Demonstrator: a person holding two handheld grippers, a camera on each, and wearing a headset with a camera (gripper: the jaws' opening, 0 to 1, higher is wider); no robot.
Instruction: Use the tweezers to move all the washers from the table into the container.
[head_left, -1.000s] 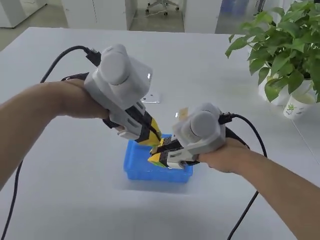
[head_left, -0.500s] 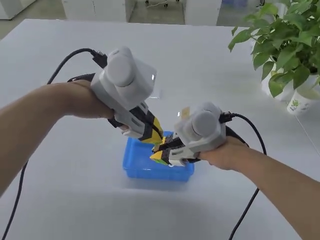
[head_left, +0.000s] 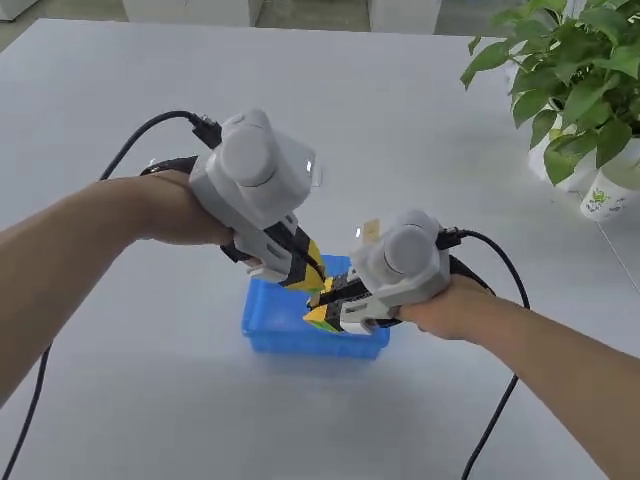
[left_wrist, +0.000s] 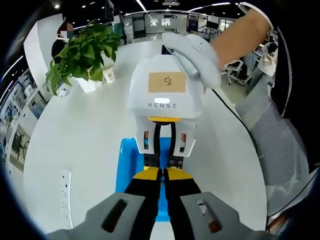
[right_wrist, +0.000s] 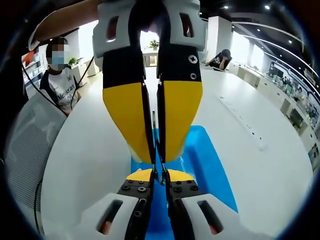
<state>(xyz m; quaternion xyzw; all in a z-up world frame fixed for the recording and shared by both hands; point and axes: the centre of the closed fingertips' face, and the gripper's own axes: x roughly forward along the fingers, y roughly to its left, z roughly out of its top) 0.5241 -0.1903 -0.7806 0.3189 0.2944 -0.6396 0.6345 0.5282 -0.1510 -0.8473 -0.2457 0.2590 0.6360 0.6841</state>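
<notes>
Metal tweezers (right_wrist: 154, 122): probably the thin pale sliver in the slit of the left jaws; too slim to confirm.
Washers: hidden or too small; cannot tell where they lie.
Container (head_left: 262, 338): blue, directly under both sets of tips, so a release should drop inside.
Left gripper (head_left: 308, 270): jaws pressed together on the sliver.
Right gripper (head_left: 320, 312): 2 jaws together, tip to tip with the left; grip on the sliver unclear.
Table (head_left: 120, 400): white, bears the container.

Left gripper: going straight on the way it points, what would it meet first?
The fingers of the right gripper, tip to tip with it above the blue container; whether they touch is unclear.
</notes>
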